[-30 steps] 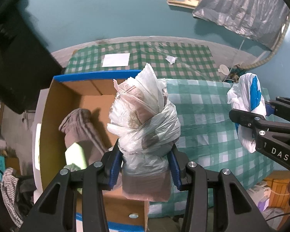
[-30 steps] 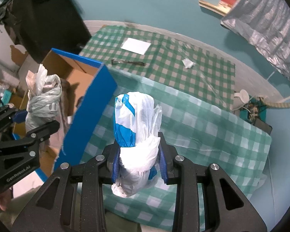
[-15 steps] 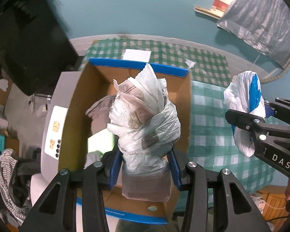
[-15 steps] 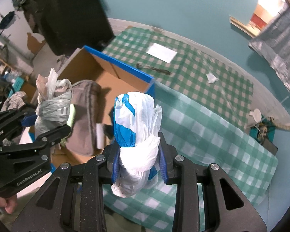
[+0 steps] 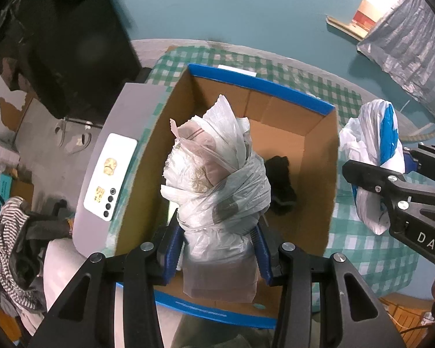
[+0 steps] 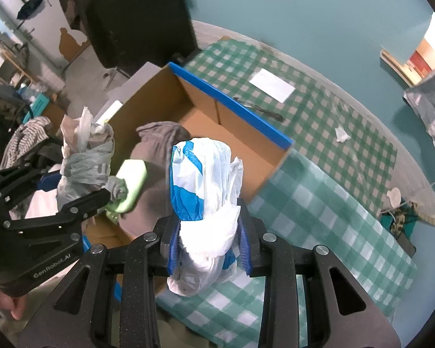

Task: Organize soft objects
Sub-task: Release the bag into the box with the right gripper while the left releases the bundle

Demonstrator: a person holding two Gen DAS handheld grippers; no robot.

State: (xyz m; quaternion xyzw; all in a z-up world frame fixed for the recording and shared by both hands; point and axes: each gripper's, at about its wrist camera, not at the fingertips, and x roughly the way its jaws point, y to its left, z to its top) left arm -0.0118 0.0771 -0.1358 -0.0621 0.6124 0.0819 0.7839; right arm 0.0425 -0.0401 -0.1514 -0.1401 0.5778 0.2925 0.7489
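My left gripper (image 5: 217, 246) is shut on a grey-white plastic bag bundle (image 5: 214, 179) with brownish cloth inside, held above the open cardboard box (image 5: 319, 191) with blue-edged flaps. My right gripper (image 6: 208, 240) is shut on a white and blue plastic bag bundle (image 6: 203, 179), hanging over the box's right wall and the checked cloth. In the right wrist view the box (image 6: 246, 133) holds a grey-brown garment (image 6: 156, 145) and a pale green soft piece (image 6: 132, 184); the left gripper with its bundle (image 6: 85, 156) shows at the left. A black item (image 5: 281, 185) lies on the box floor.
A green checked tablecloth (image 6: 333, 203) covers the table right of the box, with a white paper sheet (image 6: 271, 84), a dark tool (image 6: 261, 110) and a paper scrap (image 6: 341, 134) farther back. A grey appliance (image 5: 107, 168) stands left of the box. Clothes pile at the far left.
Both grippers have moved left with their bundles, from over the checked cloth and box edge to above the box; the left bundle is now over the box's middle. Neither grip has changed.
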